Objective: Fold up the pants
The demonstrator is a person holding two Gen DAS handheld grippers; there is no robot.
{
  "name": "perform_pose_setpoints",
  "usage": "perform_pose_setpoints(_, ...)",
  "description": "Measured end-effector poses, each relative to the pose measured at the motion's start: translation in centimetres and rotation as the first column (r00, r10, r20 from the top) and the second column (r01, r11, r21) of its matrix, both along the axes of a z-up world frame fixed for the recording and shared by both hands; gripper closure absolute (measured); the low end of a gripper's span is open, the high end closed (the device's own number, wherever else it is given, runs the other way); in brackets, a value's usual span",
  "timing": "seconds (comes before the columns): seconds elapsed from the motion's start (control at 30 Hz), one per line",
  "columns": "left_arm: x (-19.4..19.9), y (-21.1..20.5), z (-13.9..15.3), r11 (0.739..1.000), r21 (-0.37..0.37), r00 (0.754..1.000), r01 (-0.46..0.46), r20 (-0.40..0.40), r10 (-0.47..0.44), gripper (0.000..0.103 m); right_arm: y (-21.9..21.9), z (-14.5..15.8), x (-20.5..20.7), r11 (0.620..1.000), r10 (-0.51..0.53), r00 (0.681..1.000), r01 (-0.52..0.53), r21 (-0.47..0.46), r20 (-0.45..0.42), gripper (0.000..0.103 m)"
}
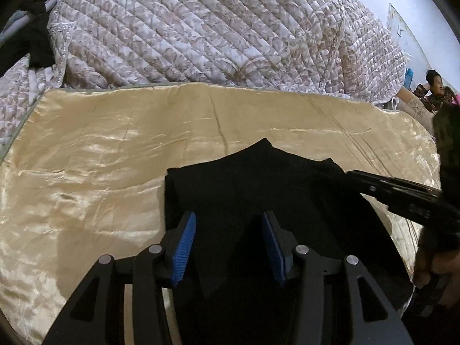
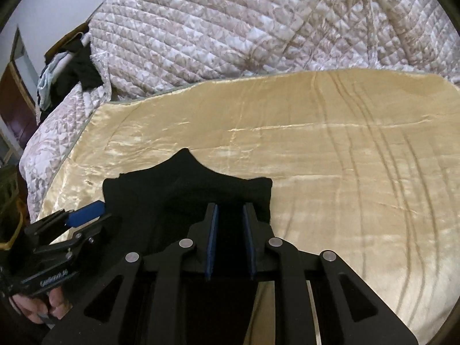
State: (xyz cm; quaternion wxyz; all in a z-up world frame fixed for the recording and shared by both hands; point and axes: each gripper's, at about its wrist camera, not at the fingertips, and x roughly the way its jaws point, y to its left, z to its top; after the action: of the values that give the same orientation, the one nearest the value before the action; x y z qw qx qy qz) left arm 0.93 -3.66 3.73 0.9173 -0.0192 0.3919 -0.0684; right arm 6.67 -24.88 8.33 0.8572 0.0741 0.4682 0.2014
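Hovering low, left gripper (image 1: 229, 238): blue-padded fingers (image 1: 184, 247) spread wide over the black fabric, nothing clamped between them.
Right gripper (image 2: 229, 240): jaws narrowed to a slim gap, with dark cloth filling that gap; whether the pads actually pinch the cloth I cannot tell.
Right gripper from the left view: its black body reaches in from the right edge, tip at the cloth's right border.
Left gripper from the right view: one blue pad (image 2: 86, 214) shows at the cloth's left border, the person's hand (image 2: 43, 306) below it on the handle.
Pants (image 1: 258, 178): black, bunched flat on the near part of the bed, directly beneath both tools; far edge rises to a small peak in the middle.
Satin sheet (image 1: 100, 149): gold, shiny, creased, spread under the pants and beyond them.
Quilt (image 1: 201, 28): pale floral, heaped behind the sheet.
Dark clothes (image 2: 80, 72): piled at the far left by the quilt.
Seated person (image 1: 434, 86): far right, near the wall.
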Motion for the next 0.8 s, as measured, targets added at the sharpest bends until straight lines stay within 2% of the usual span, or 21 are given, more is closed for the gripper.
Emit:
perform_pose_setpoints(0.07, -0.8, 0.0, 0.2, 1.000, 0.011, 1.000, -0.003, 0.004, 0.003, 0.053, 0.0, 0.9, -1.6, 1.000, 0.011, 1.000, -0.010, -0.009, 0.028, 0.082)
perform_pose_setpoints(0.2, -2.2, -0.1, 0.5, 1.000, 0.025, 1.000, -0.007, 0.007, 0.007, 0.053, 0.4, 2.0, -4.3, 0.999, 0.052, 0.997, -0.052, -0.010, 0.062, 0.082)
perform_pose_setpoints(0.4, -4.3, 0.0, 0.0, 0.999, 0.053, 1.000, -0.013, 0.009, 0.013, 0.053, 1.1, 1.8, -7.8, 0.993, 0.107, 0.992, -0.103, -0.049, 0.073, 0.082)
perform_pose_setpoints(0.5, -5.0, 0.2, -0.6, 0.999, 0.051, 1.000, -0.016, 0.007, 0.016, 0.053, 1.5, 0.6, -8.4, 0.989, 0.127, 0.991, -0.123, -0.082, 0.049, 0.082)
perform_pose_setpoints(0.63, -5.1, 1.5, -0.2, 0.999, 0.027, 0.999, -0.041, 0.013, 0.040, 0.053, 0.6, 1.0, -8.2, 0.993, 0.107, 0.993, -0.104, -0.050, 0.054, 0.081)
perform_pose_setpoints(0.7, -4.9, 2.5, -0.1, 0.999, -0.009, 0.999, -0.053, 0.007, 0.053, 0.053, -0.4, 1.0, -7.8, 0.998, 0.065, 0.997, -0.064, -0.025, 0.048, 0.073)
perform_pose_setpoints(0.77, -4.7, 3.1, -0.2, 0.997, -0.039, 0.998, -0.063, -0.004, 0.063, 0.053, -1.8, 0.9, -7.3, 1.000, 0.013, 0.999, -0.014, 0.022, 0.030, 0.049)
perform_pose_setpoints(0.8, -4.6, 3.5, -0.2, 0.996, -0.059, 0.998, -0.063, -0.010, 0.062, 0.053, -2.1, 0.9, -7.1, 0.999, -0.001, 1.000, 0.001, 0.040, 0.022, 0.047)
